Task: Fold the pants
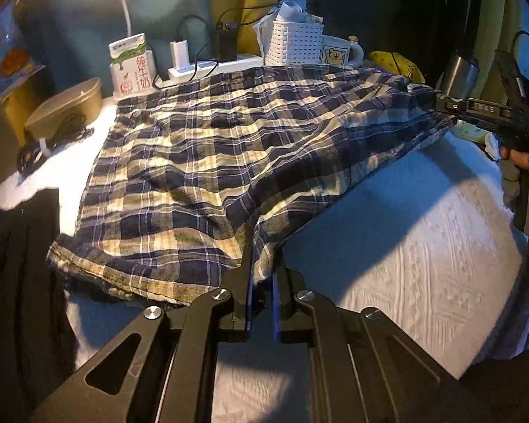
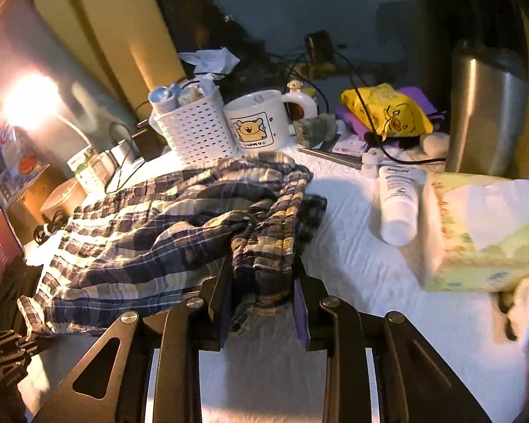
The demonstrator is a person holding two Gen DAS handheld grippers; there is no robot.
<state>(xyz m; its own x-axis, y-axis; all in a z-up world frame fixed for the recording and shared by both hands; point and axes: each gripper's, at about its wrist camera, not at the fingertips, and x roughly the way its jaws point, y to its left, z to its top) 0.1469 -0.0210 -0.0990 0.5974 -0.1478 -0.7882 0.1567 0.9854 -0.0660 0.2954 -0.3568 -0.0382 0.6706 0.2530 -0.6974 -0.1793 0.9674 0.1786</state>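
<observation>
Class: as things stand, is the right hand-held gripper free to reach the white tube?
Probably not: the right hand-held gripper is shut on the pants. The tube lies unobstructed to its right.

left gripper [image 1: 262, 264] pinching plaid pants [image 1: 229, 162] edge, white tablecloth [image 1: 405, 246], lamp-lit clutter behind

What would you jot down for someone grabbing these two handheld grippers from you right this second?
Left gripper: shut on a near edge of the plaid pants.
Right gripper: shut on the bunched waistband end.
Pants lie spread on the white bedcover, in front of the mug and white basket.
Done: both ends gripped.
Left: no neat fold shows yet; probably lift and bring one end over the other, then smooth.
</observation>
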